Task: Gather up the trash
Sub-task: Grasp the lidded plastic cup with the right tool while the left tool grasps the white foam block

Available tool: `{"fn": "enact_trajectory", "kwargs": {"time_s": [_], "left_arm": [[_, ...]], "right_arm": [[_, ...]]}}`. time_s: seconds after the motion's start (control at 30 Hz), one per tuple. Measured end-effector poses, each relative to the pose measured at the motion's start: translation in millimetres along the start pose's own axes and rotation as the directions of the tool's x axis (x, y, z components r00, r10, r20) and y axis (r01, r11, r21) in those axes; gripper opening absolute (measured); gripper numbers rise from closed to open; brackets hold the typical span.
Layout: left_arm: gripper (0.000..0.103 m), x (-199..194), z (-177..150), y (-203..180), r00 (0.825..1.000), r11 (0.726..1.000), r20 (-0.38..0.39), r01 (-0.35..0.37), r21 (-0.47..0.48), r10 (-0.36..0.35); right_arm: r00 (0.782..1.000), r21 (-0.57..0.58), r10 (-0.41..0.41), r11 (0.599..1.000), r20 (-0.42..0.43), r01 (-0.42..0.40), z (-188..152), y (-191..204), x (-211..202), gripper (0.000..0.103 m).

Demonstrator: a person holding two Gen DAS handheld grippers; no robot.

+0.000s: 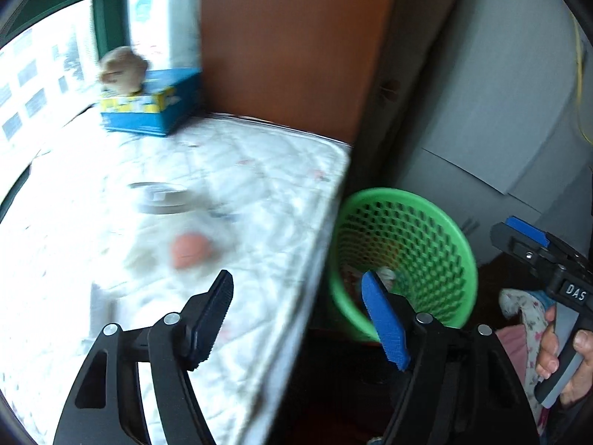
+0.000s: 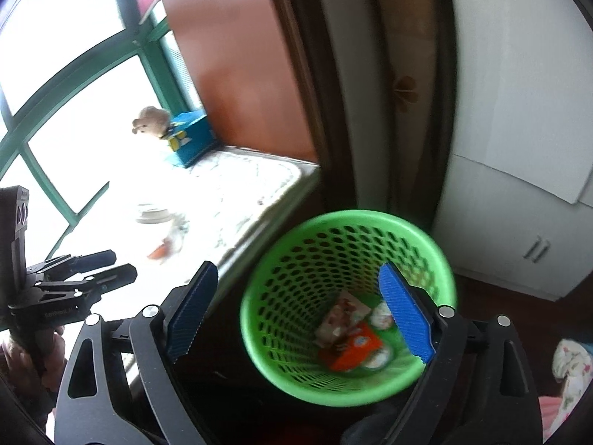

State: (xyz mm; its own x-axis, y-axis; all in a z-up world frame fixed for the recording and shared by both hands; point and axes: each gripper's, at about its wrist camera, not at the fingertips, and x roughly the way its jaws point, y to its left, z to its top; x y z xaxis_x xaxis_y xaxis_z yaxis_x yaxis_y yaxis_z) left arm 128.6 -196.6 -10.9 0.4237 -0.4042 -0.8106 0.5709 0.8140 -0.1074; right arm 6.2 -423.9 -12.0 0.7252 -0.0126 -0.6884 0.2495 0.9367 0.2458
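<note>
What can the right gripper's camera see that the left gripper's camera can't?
Only the right wrist view looks down into the green basket and shows the trash at its bottom: an orange packet and a pale wrapper. Only the left wrist view shows the orange round thing on the mattress clearly, though blurred. Both show the basket, the mattress, the blue box with the teddy bear, and open, empty grippers: left gripper, right gripper.

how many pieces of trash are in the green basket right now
About 4 in the green basket: an orange packet at the bottom, a pale wrapper lying partly over it, and two round white lids or cups, one behind, one in front. The view is blurred and more may lie underneath.
</note>
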Motion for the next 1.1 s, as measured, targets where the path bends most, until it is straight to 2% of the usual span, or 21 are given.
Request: {"fn": "enact_trajectory", "kwargs": {"time_s": [0.1,0.3,0.5,0.8,1.1], "left_arm": [[0.075,-10,-4,30,0.999,0.998,0.013,-0.044,-0.038,0.045],[0.075,-25,-15,90,0.994,0.984,0.014,-0.106,-0.142,0.109],[0.079,-33,-26,133,0.987,0.966,0.006,-0.157,-0.204,0.162],[0.079,-33,-40,180,0.981,0.945,-0.020,-0.190,-0.267,0.192],[0.079,-20,-52,212,0.980,0.931,-0.060,-0.199,-0.305,0.190]], "right_arm": [[0.999,-0.021,0.036,0.999,-0.013,-0.036,8,18,9,0.090],[0.992,-0.078,0.111,0.990,-0.054,-0.115,24,63,30,0.091],[0.979,-0.115,0.177,0.975,-0.099,-0.188,38,107,57,0.091],[0.941,-0.107,0.277,0.948,-0.195,-0.301,59,163,113,0.091],[0.897,-0.060,0.337,0.928,-0.284,-0.368,76,206,183,0.091]]}}
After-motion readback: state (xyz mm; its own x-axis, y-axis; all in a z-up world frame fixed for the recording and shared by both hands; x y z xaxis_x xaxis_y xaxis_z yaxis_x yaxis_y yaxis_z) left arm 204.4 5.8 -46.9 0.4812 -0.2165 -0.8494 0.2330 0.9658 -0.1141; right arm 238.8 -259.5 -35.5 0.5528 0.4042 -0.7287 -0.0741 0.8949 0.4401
